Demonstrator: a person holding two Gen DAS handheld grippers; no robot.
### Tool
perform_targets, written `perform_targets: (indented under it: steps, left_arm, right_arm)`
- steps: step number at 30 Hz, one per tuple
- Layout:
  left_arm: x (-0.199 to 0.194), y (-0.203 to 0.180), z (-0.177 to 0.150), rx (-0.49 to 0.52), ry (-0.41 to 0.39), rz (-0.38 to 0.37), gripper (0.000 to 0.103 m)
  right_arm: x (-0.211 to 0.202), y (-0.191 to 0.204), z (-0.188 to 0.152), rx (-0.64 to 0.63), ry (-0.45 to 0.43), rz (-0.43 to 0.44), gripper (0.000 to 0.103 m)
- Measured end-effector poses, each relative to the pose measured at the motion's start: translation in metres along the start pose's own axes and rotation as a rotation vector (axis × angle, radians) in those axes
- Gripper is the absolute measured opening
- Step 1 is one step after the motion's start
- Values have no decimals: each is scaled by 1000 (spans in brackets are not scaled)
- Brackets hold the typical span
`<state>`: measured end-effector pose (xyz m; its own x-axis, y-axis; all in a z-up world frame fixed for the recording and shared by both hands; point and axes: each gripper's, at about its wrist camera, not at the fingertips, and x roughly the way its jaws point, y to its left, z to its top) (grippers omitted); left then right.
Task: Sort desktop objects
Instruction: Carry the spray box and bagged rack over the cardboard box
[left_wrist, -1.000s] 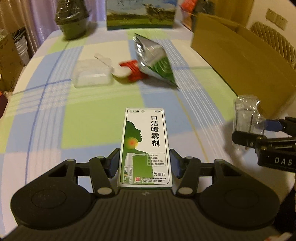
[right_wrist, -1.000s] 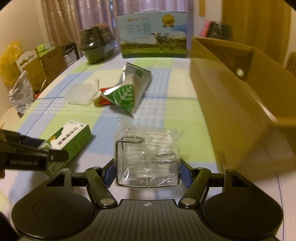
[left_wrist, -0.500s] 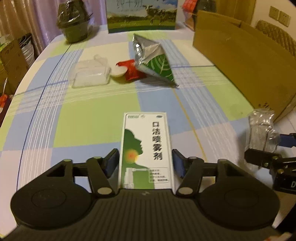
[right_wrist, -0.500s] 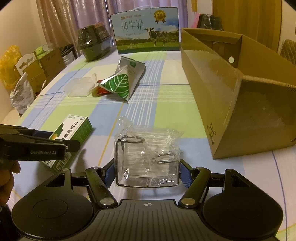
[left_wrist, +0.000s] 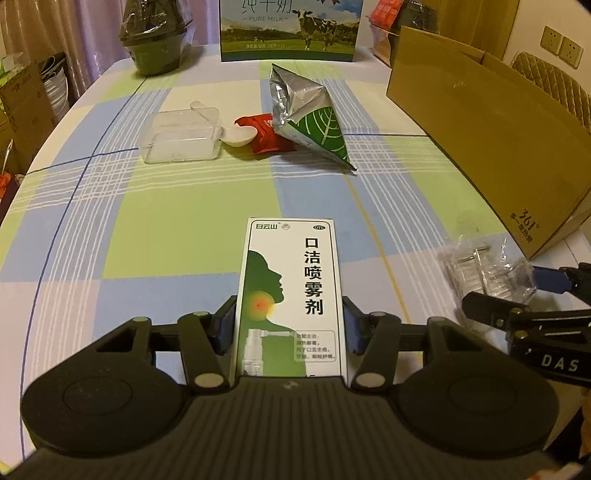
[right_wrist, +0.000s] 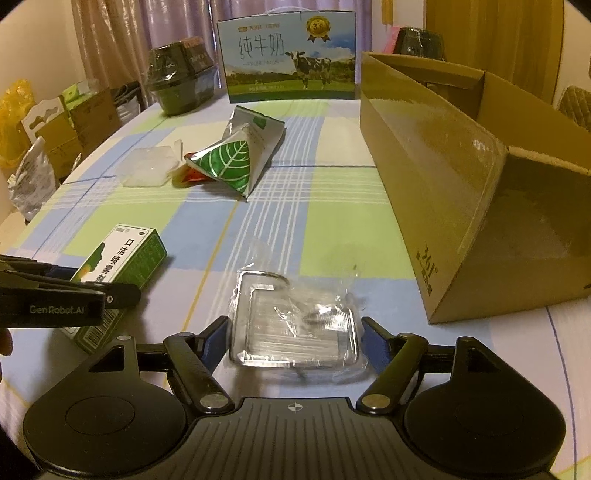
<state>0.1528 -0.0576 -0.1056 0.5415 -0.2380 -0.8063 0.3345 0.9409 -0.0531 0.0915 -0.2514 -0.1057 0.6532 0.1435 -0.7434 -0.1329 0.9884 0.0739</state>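
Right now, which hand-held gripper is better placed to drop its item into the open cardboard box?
Right. The right hand-held gripper, around the clear plastic-wrapped metal rack, sits beside the brown cardboard box; the left hand-held gripper, around the green-and-white spray carton, is farther away.

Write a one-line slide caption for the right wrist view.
Right gripper straddles a plastic-wrapped wire rack beside the open cardboard box on the checked tablecloth.

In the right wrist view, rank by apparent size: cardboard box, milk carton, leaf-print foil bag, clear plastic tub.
1. cardboard box, clearly largest
2. milk carton
3. leaf-print foil bag
4. clear plastic tub, smallest

The carton stands farthest back, so its true lead over the bag is likely greater than it appears.
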Motion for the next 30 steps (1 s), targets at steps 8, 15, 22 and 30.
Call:
perform_targets:
  steps: [8,15,22,30]
  left_arm:
    - [-5,-1,1,-1,-6,1,51]
    - [-29,-5,4,-10,-38,-6,50]
    - [-67,-19,9,-9,-87,-28,50]
    - [-108,-50,16,39,-142,-55,50]
  right_arm:
    - [-3,4,-1,-33,-20,-10,66]
    - [-31,6,1,-31,-75,5,66]
    - [-68,5,8,-15,-136,22,66]
    - [-120,-9,18,21,-237,10,66]
